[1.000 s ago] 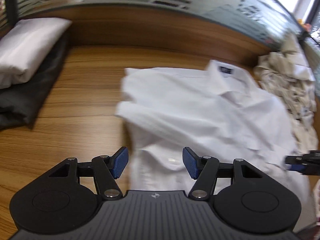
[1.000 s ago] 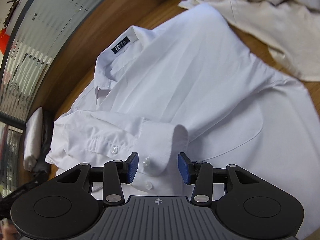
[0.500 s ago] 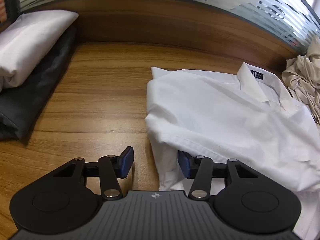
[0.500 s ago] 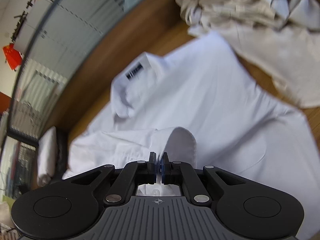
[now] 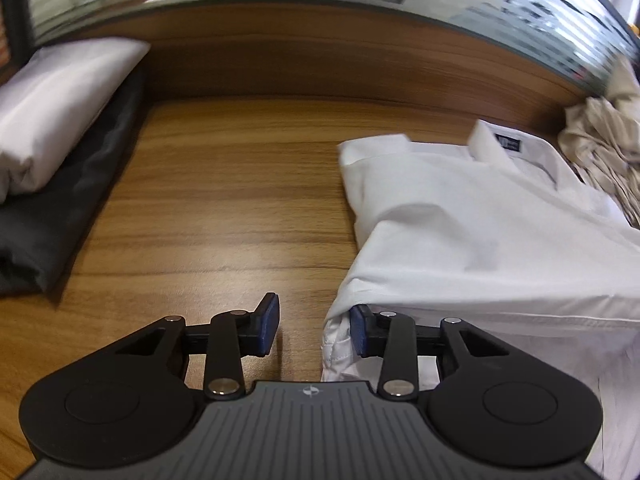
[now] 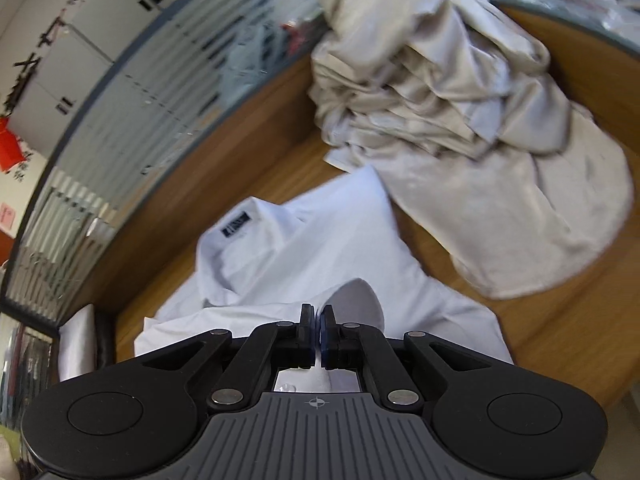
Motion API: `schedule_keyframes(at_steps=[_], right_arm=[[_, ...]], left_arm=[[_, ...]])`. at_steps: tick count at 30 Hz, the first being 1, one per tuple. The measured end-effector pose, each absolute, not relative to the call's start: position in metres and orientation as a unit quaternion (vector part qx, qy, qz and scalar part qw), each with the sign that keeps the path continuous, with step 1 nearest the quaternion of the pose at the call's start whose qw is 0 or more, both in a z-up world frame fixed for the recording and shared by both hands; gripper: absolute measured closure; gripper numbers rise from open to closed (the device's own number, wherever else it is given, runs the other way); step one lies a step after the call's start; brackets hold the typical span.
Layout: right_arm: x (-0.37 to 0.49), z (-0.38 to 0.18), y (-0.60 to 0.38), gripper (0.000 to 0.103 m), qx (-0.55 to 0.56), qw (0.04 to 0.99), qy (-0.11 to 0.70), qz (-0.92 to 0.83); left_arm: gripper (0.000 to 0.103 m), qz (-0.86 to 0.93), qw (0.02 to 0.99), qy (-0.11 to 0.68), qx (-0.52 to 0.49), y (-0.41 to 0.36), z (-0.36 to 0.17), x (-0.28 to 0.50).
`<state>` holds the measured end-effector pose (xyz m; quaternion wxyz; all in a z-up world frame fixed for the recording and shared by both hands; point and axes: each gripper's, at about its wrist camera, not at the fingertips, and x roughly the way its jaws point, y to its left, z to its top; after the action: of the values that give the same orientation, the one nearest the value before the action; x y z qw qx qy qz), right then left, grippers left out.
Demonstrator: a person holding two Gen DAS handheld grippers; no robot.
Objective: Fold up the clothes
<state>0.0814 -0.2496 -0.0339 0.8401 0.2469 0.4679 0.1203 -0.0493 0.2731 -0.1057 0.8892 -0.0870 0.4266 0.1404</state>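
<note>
A white shirt (image 5: 480, 232) lies on the wooden table (image 5: 240, 200), collar label (image 5: 507, 144) at the far end. My left gripper (image 5: 313, 326) is low at the shirt's near left corner and its jaws are closing. The shirt's edge lies between them against the right pad (image 5: 358, 332); the left pad (image 5: 268, 320) stands apart over bare wood. In the right wrist view my right gripper (image 6: 318, 332) is shut on the sleeve cuff (image 6: 356, 300) and holds it raised above the shirt (image 6: 320, 248).
A loose pile of beige clothes (image 6: 460, 120) sits just beyond the shirt on the right. At far left a folded white garment (image 5: 60, 108) rests on a folded black one (image 5: 60, 220). A wooden back panel (image 5: 320, 60) under frosted glass bounds the table.
My right gripper shut on the cuff and rose with it, pulling the sleeve up. My left gripper came down to the shirt's left edge and its jaws narrowed.
</note>
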Motion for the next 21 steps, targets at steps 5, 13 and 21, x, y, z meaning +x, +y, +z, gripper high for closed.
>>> schedule_keyframes(at_steps=[5,13,21], right_arm=[[0.074,-0.039,-0.257,0.099,0.245,0.845,0.465,0.105],[0.079,-0.1,-0.253,0.095,0.198,0.823,0.524,0.091],[0.078,-0.071,-0.195,0.061,-0.003,0.852,0.512,0.105]], left_arm=[[0.061,0.114,0.896,0.428,-0.041,0.262,-0.1,-0.049],[0.061,0.114,0.89,0.44,-0.033,0.263,-0.111,-0.047],[0.062,0.118,0.894,0.429,-0.046,0.26,-0.107,-0.053]])
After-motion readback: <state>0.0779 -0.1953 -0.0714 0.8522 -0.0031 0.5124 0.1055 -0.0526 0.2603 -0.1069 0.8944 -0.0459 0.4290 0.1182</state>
